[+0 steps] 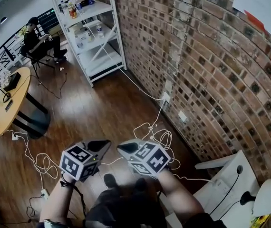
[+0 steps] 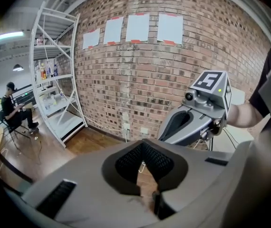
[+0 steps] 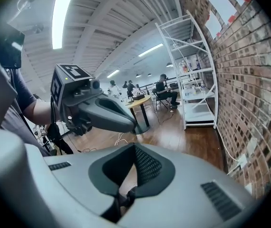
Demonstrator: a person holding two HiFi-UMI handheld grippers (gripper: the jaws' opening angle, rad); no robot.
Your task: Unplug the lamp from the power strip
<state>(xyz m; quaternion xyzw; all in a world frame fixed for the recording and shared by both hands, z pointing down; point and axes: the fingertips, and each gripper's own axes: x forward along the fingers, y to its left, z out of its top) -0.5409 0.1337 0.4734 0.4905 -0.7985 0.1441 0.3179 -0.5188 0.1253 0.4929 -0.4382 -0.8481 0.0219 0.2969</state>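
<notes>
Standing over the wood floor (image 1: 102, 110), both tools hanging at waist height, well above anything plugged in. Left hand-held gripper (image 1: 106, 143) is showing its jaws pressed together, nothing between them. Right hand-held gripper (image 1: 122, 148) is reading the same: pads meeting, empty.

What looks like the lamp (image 1: 267, 196), a white shade on a dark stand, is sitting on the white table (image 1: 221, 186) at lower right, with a dark cord trailing off it. I am not picking out the power strip with certainty. A white cable tangle (image 1: 154, 136) is lying by the brick wall below a wall socket (image 1: 165, 98), and a small white block (image 1: 44, 193) is lying on the floor at left.

Risks, as I am judging them:
- Several look-alike white leads are crossing, so the wrong plug could be getting pulled.
- Jaws arriving closed would be pushing the plug, not gripping it.
- Tugging the cord rather than the plug body is risking dragging the strip or toppling the lamp.
- Loops underfoot are inviting a trip.
</notes>
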